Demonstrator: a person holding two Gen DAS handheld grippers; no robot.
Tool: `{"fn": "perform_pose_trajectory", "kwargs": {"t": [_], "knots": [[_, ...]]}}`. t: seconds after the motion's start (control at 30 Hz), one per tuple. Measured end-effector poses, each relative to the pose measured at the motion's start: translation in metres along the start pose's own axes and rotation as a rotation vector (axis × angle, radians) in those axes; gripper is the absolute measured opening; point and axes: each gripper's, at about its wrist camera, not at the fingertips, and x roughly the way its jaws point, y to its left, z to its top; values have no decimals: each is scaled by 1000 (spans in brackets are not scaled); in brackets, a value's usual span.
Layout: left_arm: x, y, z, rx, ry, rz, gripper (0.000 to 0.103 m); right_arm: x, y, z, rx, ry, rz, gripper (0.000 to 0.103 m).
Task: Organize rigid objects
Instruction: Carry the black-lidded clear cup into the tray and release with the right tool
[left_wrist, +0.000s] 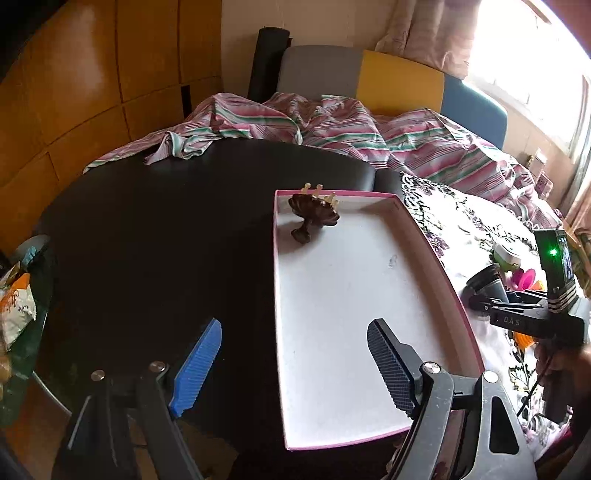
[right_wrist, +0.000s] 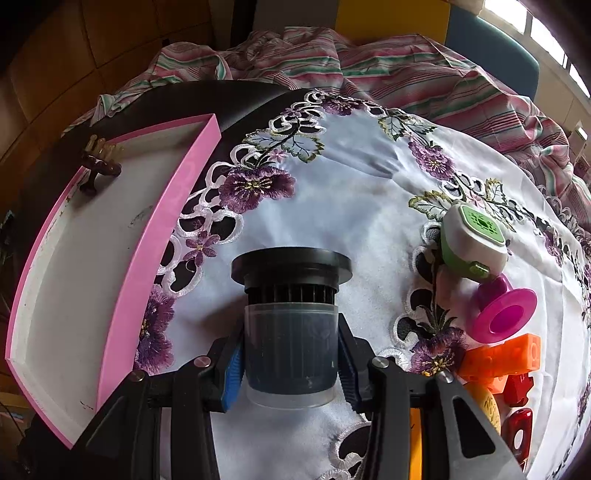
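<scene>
My right gripper (right_wrist: 291, 363): ribbed blue pads (right_wrist: 232, 373) on matt black plastic arms, clamped on filter cup (right_wrist: 291, 332) with translucent frosted plastic body, matt black ribbed cap. Cloth (right_wrist: 351, 177) under it: white satin sheen, raised purple embroidery, cutwork edge. Tray (right_wrist: 162, 258): pink card wall, matt white floor, scuffed. Brown hair claw (left_wrist: 314, 216) glossy. Table (left_wrist: 166, 240) black, smooth. My left gripper (left_wrist: 295, 365): same ribbed pads, bare metal rivets.

Both wrist cams face fwd over table, sharing pink tray (left_wrist: 373, 295).
</scene>
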Motion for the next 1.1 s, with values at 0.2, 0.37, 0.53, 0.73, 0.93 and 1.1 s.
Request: {"fn": "perform_pose_trajectory", "kwargs": {"t": [0.2,0.37,0.53,0.73,0.93,1.1], "knots": [[-5,8,-1,-18,-13,12,82,1,2,0,8,-6,-13,43],[-5,16,-3,-35,-13,2,82,1,2,2,22,7,-28,43],[-5,26,-5,-50,-13,6,82,-23,7,9,53,-41,-27,43],[-6,35,-8,-73,-18,9,82,-57,47,28,25,-117,49,43],[-13,47,-7,-95,-38,18,82,-50,113,52,-40,-106,162,43],[-14,60,-8,-117,-39,35,83,-28,163,61,-79,-73,218,43]]}}
